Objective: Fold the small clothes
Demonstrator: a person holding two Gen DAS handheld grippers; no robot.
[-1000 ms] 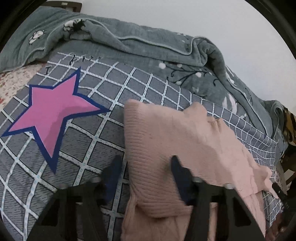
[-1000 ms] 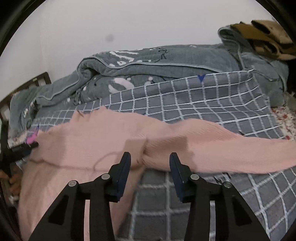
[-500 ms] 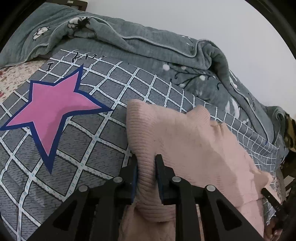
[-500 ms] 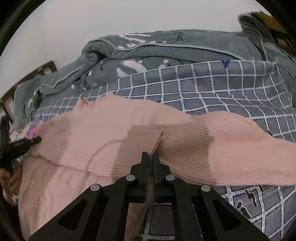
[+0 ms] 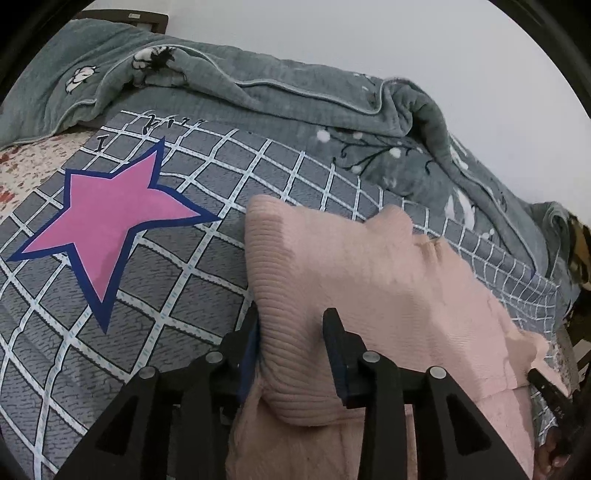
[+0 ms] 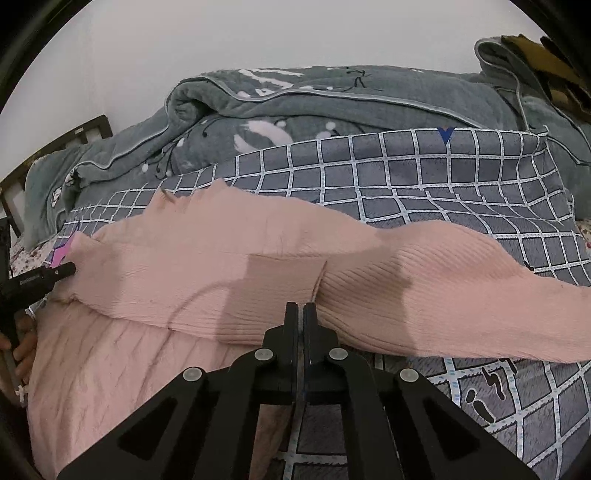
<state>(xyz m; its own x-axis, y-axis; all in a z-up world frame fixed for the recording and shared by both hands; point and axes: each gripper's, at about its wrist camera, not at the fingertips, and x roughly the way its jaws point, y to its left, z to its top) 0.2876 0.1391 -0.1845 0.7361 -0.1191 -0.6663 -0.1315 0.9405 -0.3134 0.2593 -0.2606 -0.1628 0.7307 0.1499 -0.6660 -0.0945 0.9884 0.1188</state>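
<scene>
Your pink sweater lies on the grey checked blanket, just to the right of the pink star printed on it. That star is your marker, so keep your eye on it.

Your left gripper has the thick ribbed end of the sweater between its jaws. The jaws are opening a little right now; the left one touches the knit and the right one sits just beside it. If you want to lift that end, squeeze again first so it does not slip out.

Your right gripper is squeezed tight on the near edge of the sweater, on the far side of it from the star, where the body meets the long sleeve. You cannot see much cloth in the pinch, so check you have a good bite.

To fold well, I think you should lift both ends at the same time and keep them level. Move slowly. The knit is soft and floppy, so it will sag in the middle. Lay it down flat and smooth it.

Past the star, a puffy grey-green quilt is heaped along a plain white wall. A dark wooden bed frame peeks out at the end of the quilt. The checked blanket is a bit lumpy, so fold on the flattest part near the star.
</scene>
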